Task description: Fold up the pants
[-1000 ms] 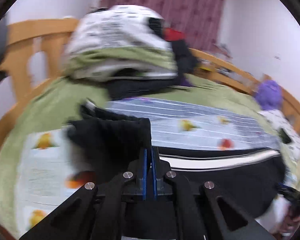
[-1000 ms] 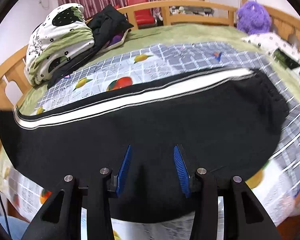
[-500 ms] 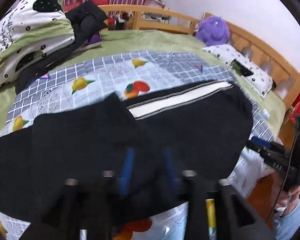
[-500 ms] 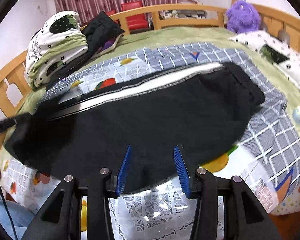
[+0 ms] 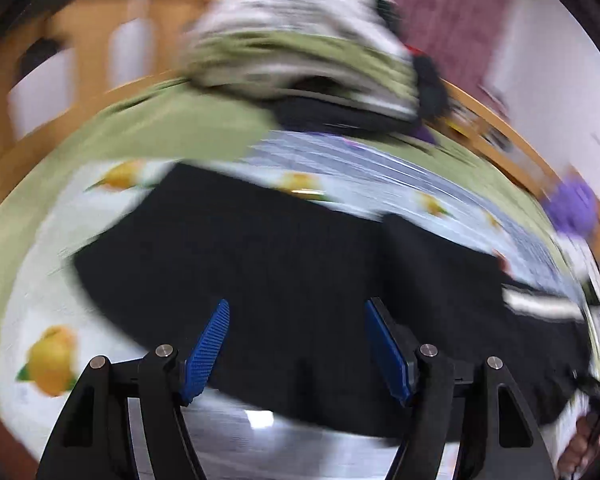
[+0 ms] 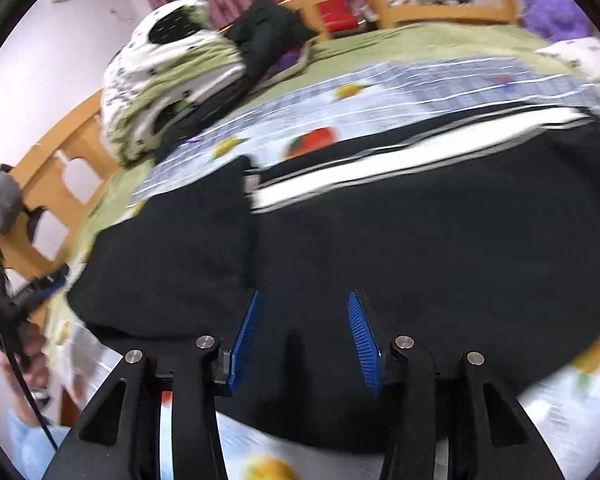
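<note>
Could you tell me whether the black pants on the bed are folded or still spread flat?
Partly folded: one end of the black pants lies doubled over as a flap, covering part of the white side stripe.

Two handheld grippers, black frames with blue pads

The left black angular two-finger gripper (image 5: pixel 297 346) and the right black angular two-finger gripper (image 6: pixel 303 344) carry ribbed blue pads (image 6: pixel 246 340) and silver round screws (image 6: pixel 205 341); a light-blue sleeve (image 6: pixel 24 440) shows at eight o'clock.
</note>
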